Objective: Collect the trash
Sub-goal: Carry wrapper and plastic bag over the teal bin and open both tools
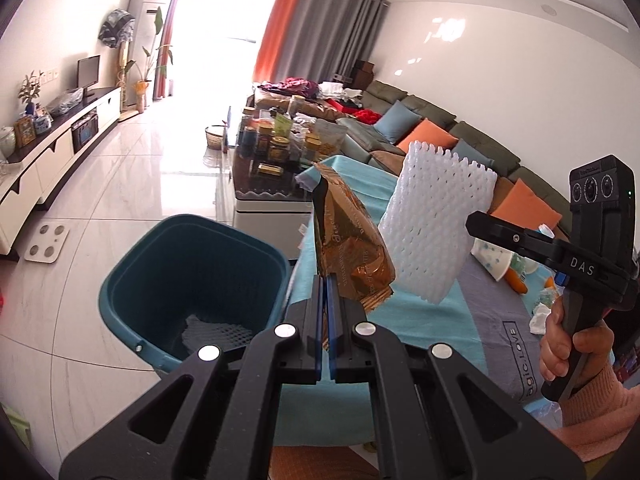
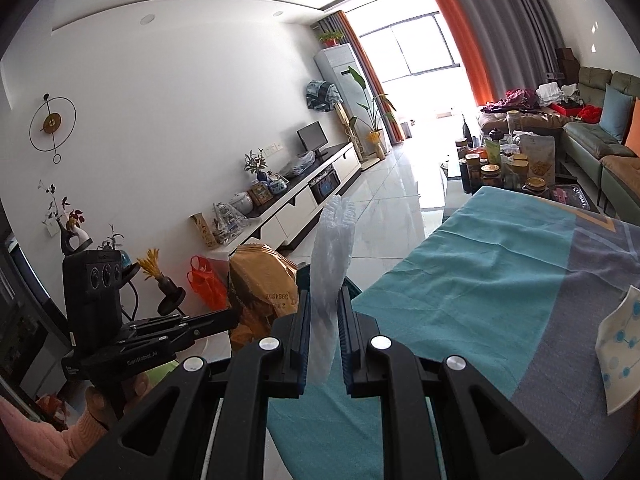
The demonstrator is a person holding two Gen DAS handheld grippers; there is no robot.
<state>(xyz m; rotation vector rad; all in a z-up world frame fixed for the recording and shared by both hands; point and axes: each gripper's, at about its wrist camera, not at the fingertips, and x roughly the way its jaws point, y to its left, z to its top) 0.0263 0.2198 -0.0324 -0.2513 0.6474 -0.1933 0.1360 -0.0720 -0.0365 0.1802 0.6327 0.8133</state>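
Observation:
My left gripper (image 1: 326, 296) is shut on a crumpled brown-gold snack wrapper (image 1: 348, 240), held up just right of the teal bin (image 1: 192, 276). The bin stands on the floor beside the table and holds a piece of white foam net (image 1: 216, 330). My right gripper (image 2: 324, 300) is shut on a white foam fruit net (image 2: 332, 256), held upright over the table's left edge. The net (image 1: 432, 224) and the right gripper (image 1: 474, 220) also show in the left wrist view, right of the wrapper. The wrapper (image 2: 264, 284) and left gripper (image 2: 236, 318) show in the right wrist view.
The table wears a teal and grey cloth (image 2: 480, 272). A dotted paper cup (image 1: 494, 258), carrot pieces (image 1: 516, 280) and crumpled tissue (image 1: 540, 318) lie on it. A coffee table with jars (image 1: 276, 144) stands beyond, with a sofa (image 1: 440, 136) to the right and a TV cabinet (image 1: 60, 148) to the left.

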